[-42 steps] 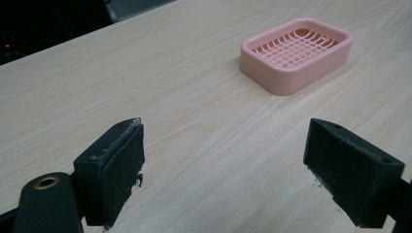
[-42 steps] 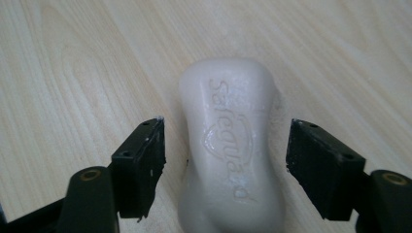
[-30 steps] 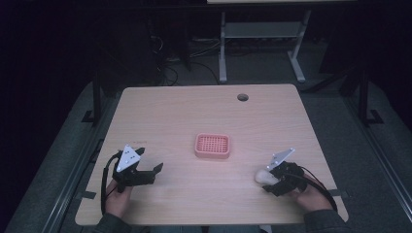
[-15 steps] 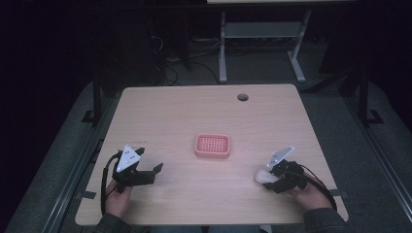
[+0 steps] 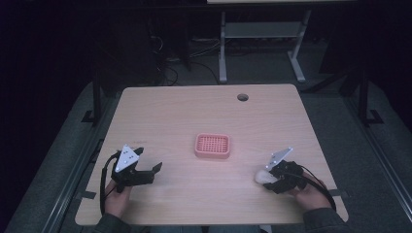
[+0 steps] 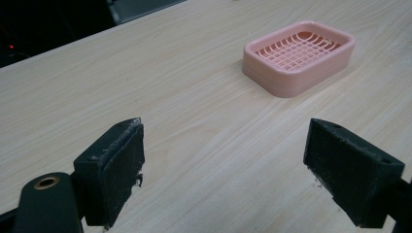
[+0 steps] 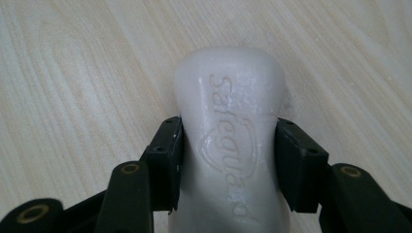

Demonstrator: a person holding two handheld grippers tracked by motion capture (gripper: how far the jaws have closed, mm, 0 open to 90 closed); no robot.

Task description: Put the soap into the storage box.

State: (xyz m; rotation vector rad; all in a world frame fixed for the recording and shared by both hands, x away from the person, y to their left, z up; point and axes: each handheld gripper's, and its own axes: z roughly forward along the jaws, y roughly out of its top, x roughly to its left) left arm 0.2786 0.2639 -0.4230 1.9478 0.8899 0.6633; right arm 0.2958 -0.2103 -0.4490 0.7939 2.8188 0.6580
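Note:
A white bar of soap (image 7: 231, 141) with raised lettering is clamped between the jaws of my right gripper (image 7: 228, 165). In the high view that gripper (image 5: 276, 176) rests at the table's front right, with the soap (image 5: 262, 176) poking out toward the left. A pink soap dish (image 5: 212, 145) with a grid bottom sits empty in the middle of the table, and in the left gripper view the dish (image 6: 297, 56) lies ahead to the right. My left gripper (image 6: 228, 170) is open over bare wood, and in the high view it (image 5: 145, 171) sits at the front left.
The light wooden table (image 5: 184, 111) has a round cable hole (image 5: 242, 97) near its far edge. A white desk frame (image 5: 262, 34) and cables stand on the dark floor beyond it.

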